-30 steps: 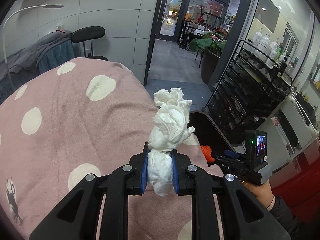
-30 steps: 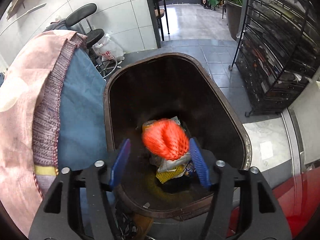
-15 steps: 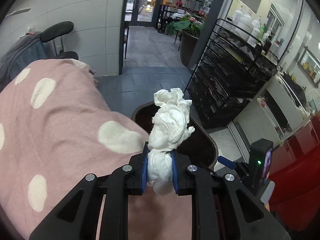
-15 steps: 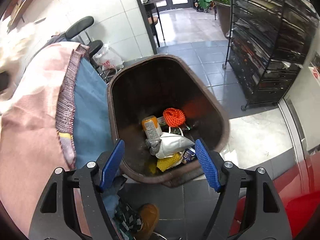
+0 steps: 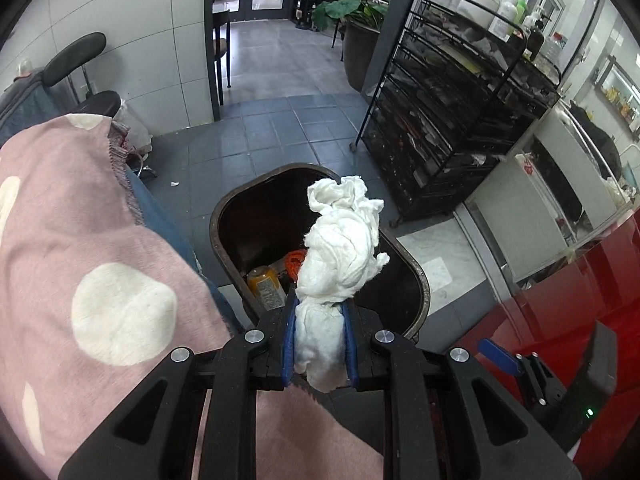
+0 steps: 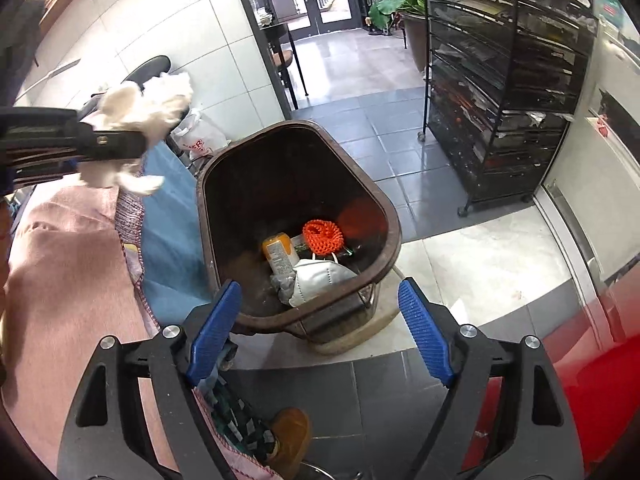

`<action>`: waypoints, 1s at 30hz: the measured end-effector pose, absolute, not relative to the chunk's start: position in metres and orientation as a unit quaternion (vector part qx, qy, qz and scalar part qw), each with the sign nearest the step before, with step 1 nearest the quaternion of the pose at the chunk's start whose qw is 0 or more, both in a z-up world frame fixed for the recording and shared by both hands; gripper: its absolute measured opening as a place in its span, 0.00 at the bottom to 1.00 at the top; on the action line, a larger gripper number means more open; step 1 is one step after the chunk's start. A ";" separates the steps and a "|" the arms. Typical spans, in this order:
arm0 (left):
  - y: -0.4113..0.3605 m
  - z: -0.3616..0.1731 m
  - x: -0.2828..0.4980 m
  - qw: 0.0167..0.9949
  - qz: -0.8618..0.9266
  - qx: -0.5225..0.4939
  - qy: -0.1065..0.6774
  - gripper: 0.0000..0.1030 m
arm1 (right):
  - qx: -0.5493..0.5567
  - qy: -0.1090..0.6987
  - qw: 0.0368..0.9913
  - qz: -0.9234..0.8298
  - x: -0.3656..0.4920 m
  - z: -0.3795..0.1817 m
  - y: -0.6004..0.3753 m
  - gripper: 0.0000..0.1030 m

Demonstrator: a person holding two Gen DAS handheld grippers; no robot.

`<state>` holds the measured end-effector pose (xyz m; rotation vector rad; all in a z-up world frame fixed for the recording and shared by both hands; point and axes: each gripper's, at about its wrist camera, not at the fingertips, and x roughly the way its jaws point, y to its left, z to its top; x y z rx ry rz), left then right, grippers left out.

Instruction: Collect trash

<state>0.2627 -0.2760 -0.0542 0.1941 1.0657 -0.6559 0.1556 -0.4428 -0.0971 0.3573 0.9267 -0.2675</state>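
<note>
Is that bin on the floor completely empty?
No, the brown bin already holds an orange net ball, a white face mask and a small orange bottle.

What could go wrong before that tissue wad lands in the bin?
1. The tissue wad in the left gripper bulges well past the pads; released early, it could land on the pink blanket beside the bin or on the floor.
2. Loose tissue may cling to the pads on release.
3. The open right gripper hangs near the rim and could bump it.
</note>
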 end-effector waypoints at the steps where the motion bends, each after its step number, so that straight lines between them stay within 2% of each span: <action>1: -0.279 -0.056 0.264 0.805 -0.306 0.091 0.501 0.19 | 0.171 0.443 0.871 -0.129 0.154 -0.097 -0.443 0.78; 5: -0.290 -0.069 0.270 0.800 -0.303 0.090 0.510 0.21 | 0.172 0.439 0.872 -0.133 0.148 -0.095 -0.443 0.78; 6: -0.291 -0.072 0.271 0.799 -0.303 0.088 0.512 0.25 | 0.175 0.439 0.871 -0.133 0.148 -0.096 -0.444 0.78; 10: -0.290 -0.072 0.270 0.804 -0.297 0.082 0.509 0.64 | 0.177 0.438 0.871 -0.135 0.146 -0.097 -0.445 0.79; 11: -0.287 -0.070 0.269 0.808 -0.300 0.077 0.502 0.70 | 0.178 0.438 0.871 -0.134 0.147 -0.097 -0.445 0.79; 12: -0.285 -0.066 0.267 0.813 -0.302 0.070 0.492 0.82 | 0.179 0.437 0.871 -0.134 0.147 -0.097 -0.445 0.79; 13: -0.283 -0.065 0.266 0.818 -0.302 0.067 0.486 0.86 | 0.180 0.437 0.871 -0.135 0.147 -0.097 -0.444 0.79; 27: -0.271 -0.057 0.268 0.820 -0.311 0.023 0.480 0.91 | 0.171 0.419 0.879 -0.150 0.133 -0.075 -0.441 0.80; 30: -0.263 -0.046 0.262 0.822 -0.316 0.018 0.473 0.91 | 0.167 0.406 0.885 -0.155 0.126 -0.065 -0.440 0.85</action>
